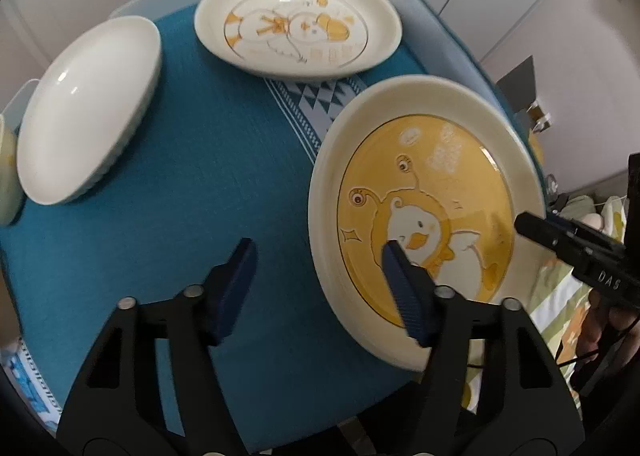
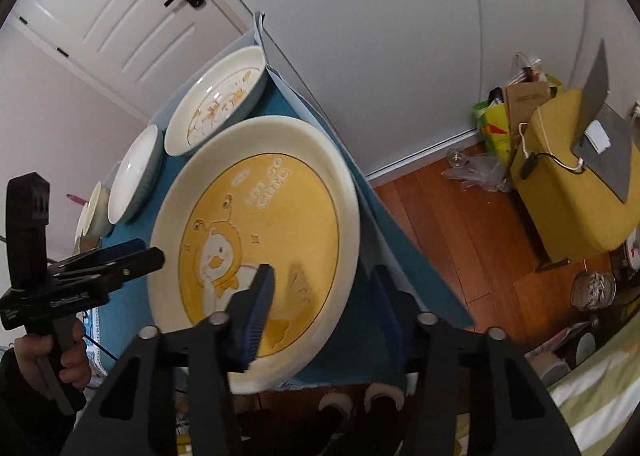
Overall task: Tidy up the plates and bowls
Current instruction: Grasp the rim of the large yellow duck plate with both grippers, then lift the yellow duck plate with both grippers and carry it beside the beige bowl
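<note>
Plates and bowls lie on a blue tablecloth (image 1: pixel 180 176). At the far left a plain white bowl (image 1: pixel 86 112) sits; further right and farther off, a white duck plate (image 1: pixel 298 22). Nearest on the right lies the yellow duck plate (image 1: pixel 424 212). The left gripper (image 1: pixel 320 268) straddles its left rim, jaws about half open, not pressing. The right gripper (image 2: pixel 324 300) straddles the near right rim, jaws partly open, with no grip visible.
</note>
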`<action>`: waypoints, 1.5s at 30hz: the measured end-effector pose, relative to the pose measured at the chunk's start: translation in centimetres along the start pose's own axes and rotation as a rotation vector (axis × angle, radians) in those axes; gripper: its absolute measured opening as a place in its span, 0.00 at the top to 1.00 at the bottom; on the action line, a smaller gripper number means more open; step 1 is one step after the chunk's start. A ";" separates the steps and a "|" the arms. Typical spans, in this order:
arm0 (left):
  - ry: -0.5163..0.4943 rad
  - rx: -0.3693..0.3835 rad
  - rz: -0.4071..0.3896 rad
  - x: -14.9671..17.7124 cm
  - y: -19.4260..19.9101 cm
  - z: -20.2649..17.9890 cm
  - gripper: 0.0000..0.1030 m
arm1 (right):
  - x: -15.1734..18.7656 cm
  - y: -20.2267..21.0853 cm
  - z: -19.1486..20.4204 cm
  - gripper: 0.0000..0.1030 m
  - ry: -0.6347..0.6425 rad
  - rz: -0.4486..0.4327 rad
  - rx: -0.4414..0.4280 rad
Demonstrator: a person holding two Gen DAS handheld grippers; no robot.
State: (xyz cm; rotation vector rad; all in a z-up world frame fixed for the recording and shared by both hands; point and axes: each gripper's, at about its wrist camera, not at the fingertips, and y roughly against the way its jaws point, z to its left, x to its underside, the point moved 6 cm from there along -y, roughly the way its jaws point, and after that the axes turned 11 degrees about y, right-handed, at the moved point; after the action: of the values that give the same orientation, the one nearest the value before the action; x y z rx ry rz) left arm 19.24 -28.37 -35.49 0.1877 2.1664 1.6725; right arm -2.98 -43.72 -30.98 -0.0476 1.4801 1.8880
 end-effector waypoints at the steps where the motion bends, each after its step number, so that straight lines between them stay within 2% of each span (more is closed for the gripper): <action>1: 0.003 0.003 0.010 0.0 -0.4 -0.1 0.51 | -0.1 -0.2 -0.1 0.66 0.005 0.007 -0.006; 4: 0.005 0.001 0.025 0.0 -0.8 -0.1 0.54 | -0.4 -0.9 -0.5 0.72 0.016 0.022 -0.024; 7: 0.012 0.001 0.040 -0.2 -1.5 -0.2 0.70 | -0.6 -1.3 -0.4 0.80 0.033 0.032 -0.030; 10: 0.037 0.034 0.053 -0.6 -1.7 -0.3 0.79 | -1.1 -1.6 -0.5 0.85 0.045 0.038 -0.029; 16: 0.034 0.017 0.052 -0.9 -1.6 -0.7 0.81 | -1.7 -2.0 -0.8 0.87 0.067 0.047 -0.020; 21: -0.010 -0.043 0.030 -0.7 -1.4 -1.6 0.81 | -1.9 -2.1 -0.8 0.87 0.089 0.063 -0.008; 29: -0.009 -0.044 0.012 0.1 -0.8 -2.3 0.81 | -2.4 -1.8 -0.4 0.87 0.122 0.068 0.017; 31: -0.009 -0.042 0.001 -0.2 -0.1 -2.7 0.81 | -2.5 -1.8 -0.5 0.87 0.122 0.067 0.018; 37: 0.020 -0.028 -0.053 0.2 2.5 -0.6 0.81 | -3.3 -1.2 0.1 0.87 0.151 0.045 0.019; 42: 0.080 -0.027 -0.124 0.9 6.0 1.1 0.81 | -4.5 -0.4 2.5 0.87 0.213 0.020 0.000; 45: 0.118 -0.033 -0.170 1.4 8.8 3.5 0.81 | -5.4 0.0 4.7 0.87 0.261 0.005 -0.019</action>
State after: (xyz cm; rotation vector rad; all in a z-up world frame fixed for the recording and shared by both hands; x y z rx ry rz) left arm 18.14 -22.29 -28.14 -0.1045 2.1691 1.6584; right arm 2.81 -42.45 -27.05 -0.3097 1.6334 1.9575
